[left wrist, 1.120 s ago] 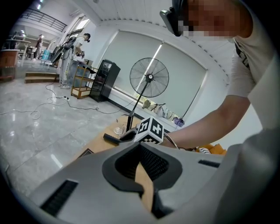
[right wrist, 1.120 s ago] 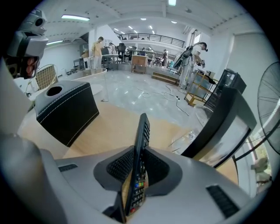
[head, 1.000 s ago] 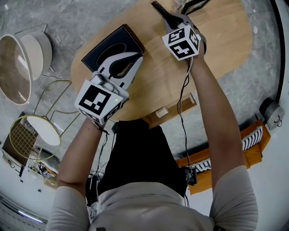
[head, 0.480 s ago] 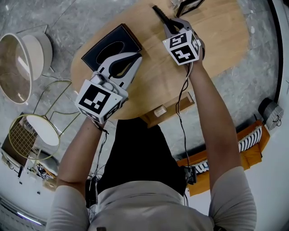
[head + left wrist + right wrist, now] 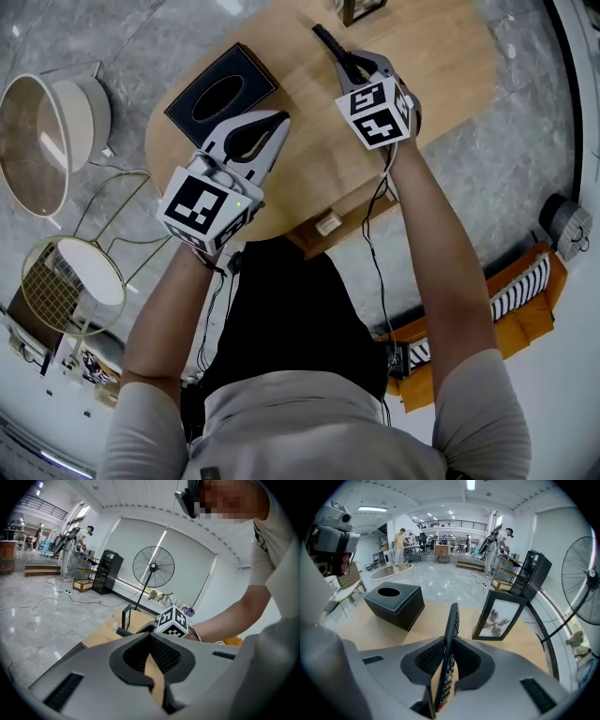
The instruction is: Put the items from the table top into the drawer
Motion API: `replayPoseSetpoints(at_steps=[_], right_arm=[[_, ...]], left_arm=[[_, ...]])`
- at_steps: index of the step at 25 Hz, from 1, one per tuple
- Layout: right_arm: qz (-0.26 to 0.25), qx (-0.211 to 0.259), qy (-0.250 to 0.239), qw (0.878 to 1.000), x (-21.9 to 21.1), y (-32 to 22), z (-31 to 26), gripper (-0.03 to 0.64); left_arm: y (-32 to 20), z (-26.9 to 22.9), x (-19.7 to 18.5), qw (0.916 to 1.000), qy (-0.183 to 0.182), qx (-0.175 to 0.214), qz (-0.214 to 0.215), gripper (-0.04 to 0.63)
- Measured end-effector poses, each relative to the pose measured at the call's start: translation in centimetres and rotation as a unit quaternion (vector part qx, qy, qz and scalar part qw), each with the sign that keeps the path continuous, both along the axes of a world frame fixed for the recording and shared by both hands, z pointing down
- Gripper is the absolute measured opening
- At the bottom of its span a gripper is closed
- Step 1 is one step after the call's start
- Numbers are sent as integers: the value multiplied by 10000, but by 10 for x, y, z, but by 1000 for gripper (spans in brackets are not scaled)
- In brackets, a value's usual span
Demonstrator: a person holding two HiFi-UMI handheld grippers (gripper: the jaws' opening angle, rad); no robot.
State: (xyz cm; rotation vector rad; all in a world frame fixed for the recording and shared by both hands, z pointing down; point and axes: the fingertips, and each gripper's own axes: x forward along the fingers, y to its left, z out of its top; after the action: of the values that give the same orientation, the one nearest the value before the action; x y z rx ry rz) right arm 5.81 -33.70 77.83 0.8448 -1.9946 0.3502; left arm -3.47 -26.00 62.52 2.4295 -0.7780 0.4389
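One oval wood table (image 5: 450, 84) w/ tissue box (image 5: 220, 94), grey floor (image 5: 534, 141).

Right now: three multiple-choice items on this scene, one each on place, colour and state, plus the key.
1. Where is the tissue box on the table?
A) at the end nearest the left tool
B) at the far right end
C) hanging off the near edge

2. What colour is the tissue box?
A) white
B) black
C) red

3. What state is the right tool in?
A) open and empty
B) shut and empty
C) shut on the remote

Key:
1 A: the head view shows it just ahead of the left tool.
2 B: it is black in both views.
3 C: the pads press the remote's sides.
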Motion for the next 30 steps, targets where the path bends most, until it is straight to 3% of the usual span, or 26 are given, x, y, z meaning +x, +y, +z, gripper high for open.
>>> replayPoseSetpoints(at_steps=[13, 21, 30], right_arm=[[500, 195, -175, 9984, 59, 83, -59, 80], [1017, 283, -251, 9941, 108, 77, -80, 80], [1837, 47, -420, 9821, 155, 147, -78, 80]], left_arm=[[57, -52, 54, 9992, -3, 322, 218, 9], [40, -69, 91, 9980, -2, 390, 491, 9], [82, -83, 122, 9955, -27, 376, 874, 9]])
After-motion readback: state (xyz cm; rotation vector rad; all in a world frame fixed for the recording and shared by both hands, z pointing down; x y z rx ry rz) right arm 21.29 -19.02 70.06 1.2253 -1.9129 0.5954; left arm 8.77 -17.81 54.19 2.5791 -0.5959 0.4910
